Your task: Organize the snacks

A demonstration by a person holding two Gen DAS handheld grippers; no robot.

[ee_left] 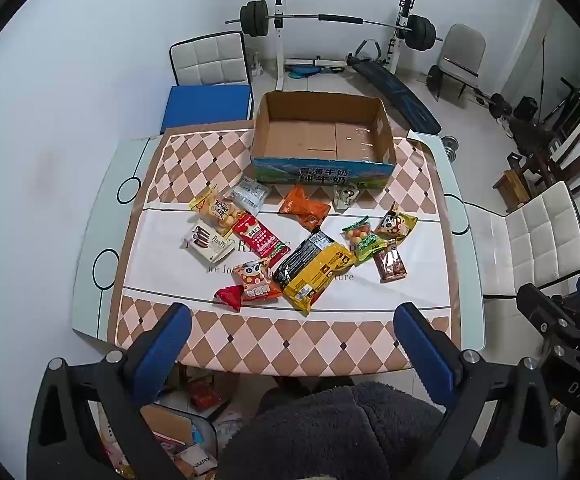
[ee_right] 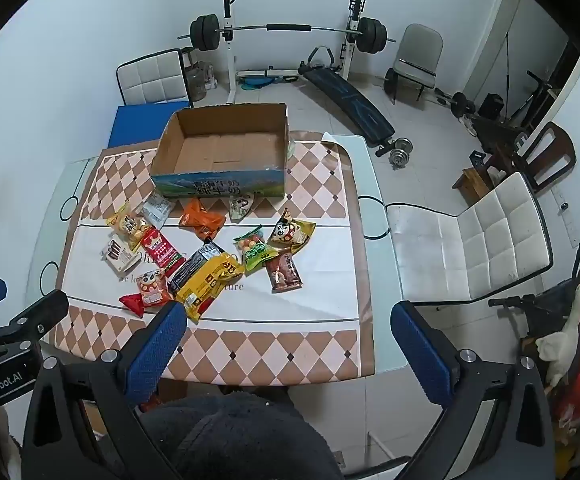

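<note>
Several snack packets lie scattered on the table's checkered cloth [ee_left: 274, 340], among them a big yellow and black bag [ee_left: 310, 268] [ee_right: 206, 276], a red packet [ee_left: 260, 240], an orange pouch [ee_left: 304, 208] [ee_right: 200, 218] and a brown packet [ee_right: 284, 272]. Behind them stands an open, empty cardboard box [ee_left: 322, 136] [ee_right: 222, 144]. My left gripper [ee_left: 292, 326] hovers high over the table's near edge, open, nothing between its blue pads. My right gripper [ee_right: 290, 326] hovers beside it to the right, also open and holding nothing.
White padded chairs stand at the right [ee_right: 470, 248] and behind the table [ee_left: 210, 60], with a blue cushion [ee_left: 206, 106]. A barbell rack [ee_left: 330, 20] and bench fill the far floor. A dark fleecy sleeve [ee_left: 330, 432] is below me. Boxes clutter the floor under the table [ee_left: 178, 432].
</note>
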